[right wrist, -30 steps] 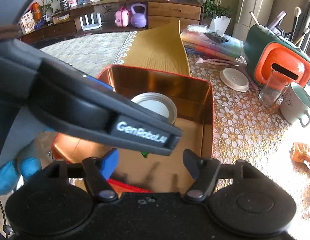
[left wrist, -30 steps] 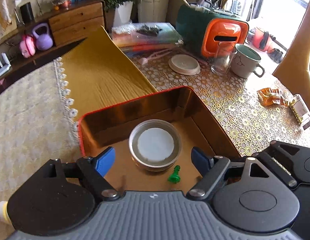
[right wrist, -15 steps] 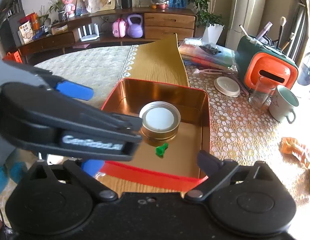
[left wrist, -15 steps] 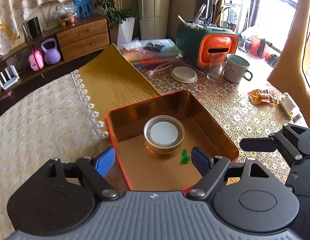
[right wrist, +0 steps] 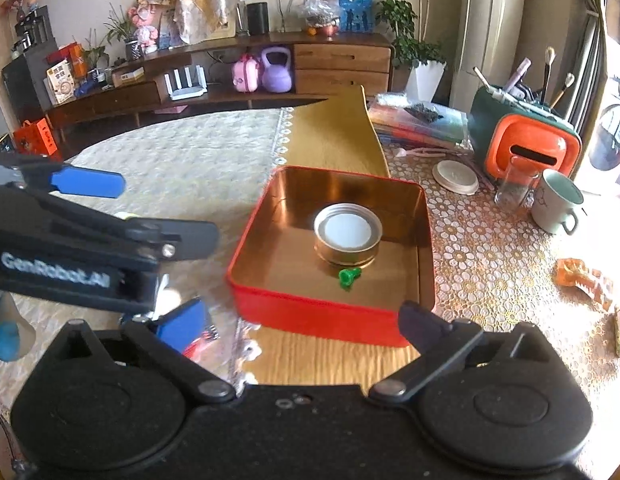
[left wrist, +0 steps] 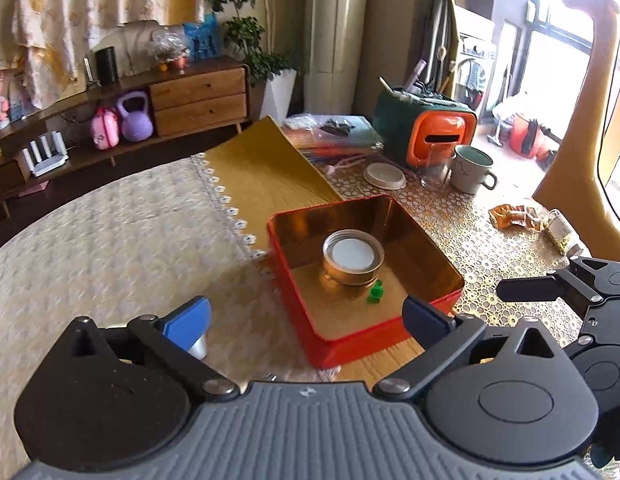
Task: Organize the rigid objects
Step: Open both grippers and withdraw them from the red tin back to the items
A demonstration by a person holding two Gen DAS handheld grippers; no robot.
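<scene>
Left wrist view: the left gripper (left wrist: pixel 306 316) fills the bottom of the frame, its jaws opening wide with nothing between them. The right gripper (right wrist: pixel 302 322) stands wide and empty too. Just beyond, at centre frame, a red tin (left wrist: pixel 333 346) sits on the table (left wrist: pixel 481 236), holding a round lidded can (left wrist: pixel 353 260) and a small green piece (left wrist: pixel 375 293) beside it. Farther back, upper right, stands a mug (left wrist: pixel 471 168).

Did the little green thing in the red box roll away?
No. The little green thing still lies right in front of the round tin inside the red box, just as before. Only the cameras pulled back.
</scene>
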